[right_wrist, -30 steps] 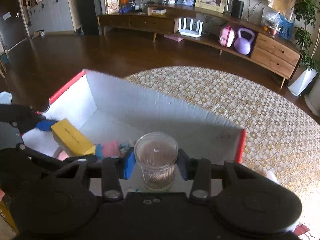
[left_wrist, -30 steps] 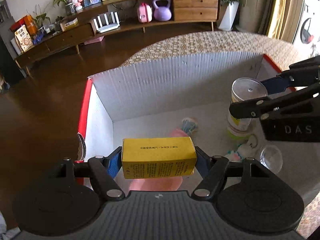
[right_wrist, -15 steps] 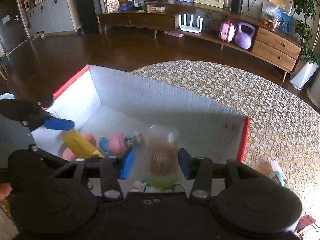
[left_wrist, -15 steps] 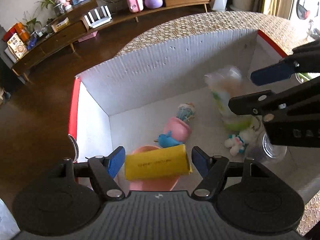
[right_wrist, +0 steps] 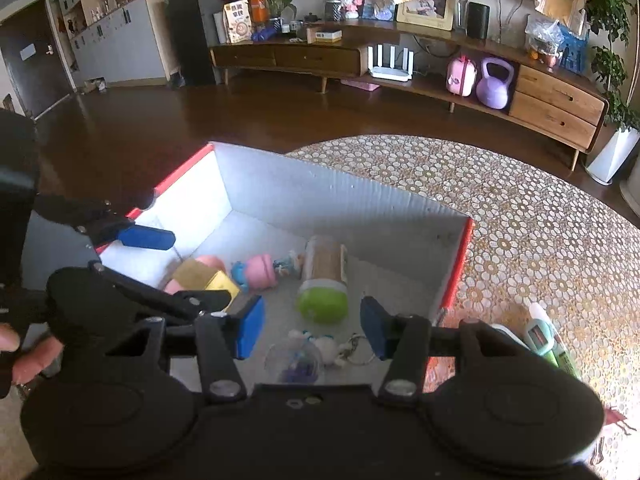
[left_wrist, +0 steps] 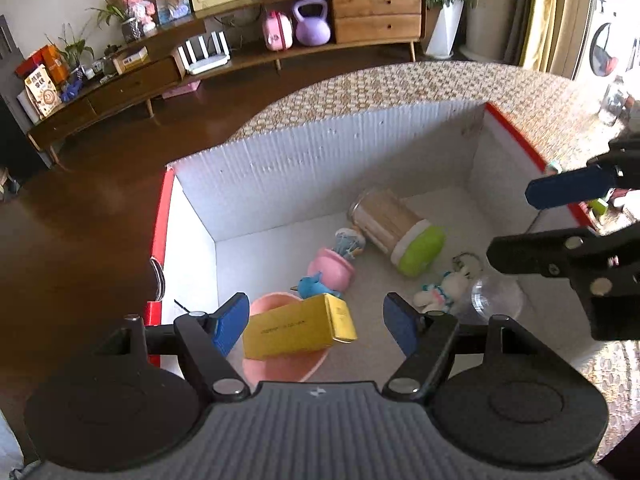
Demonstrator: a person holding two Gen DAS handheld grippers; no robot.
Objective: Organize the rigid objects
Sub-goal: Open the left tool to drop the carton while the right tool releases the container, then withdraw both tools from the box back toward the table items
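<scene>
Inside box (left_wrist: 320, 168): yellow carton (left_wrist: 298, 327), green-lidded jar (right_wrist: 324, 280) on side; both hand-held grippers released.

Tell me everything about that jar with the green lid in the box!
The jar is clear, round and packed with thin pale sticks, probably toothpicks. It has a bright green lid with a white ring beside it. It lies on its side on the floor of the white box, lid end toward the cameras. No gripper touches it. A small figurine lies right beside it.
</scene>
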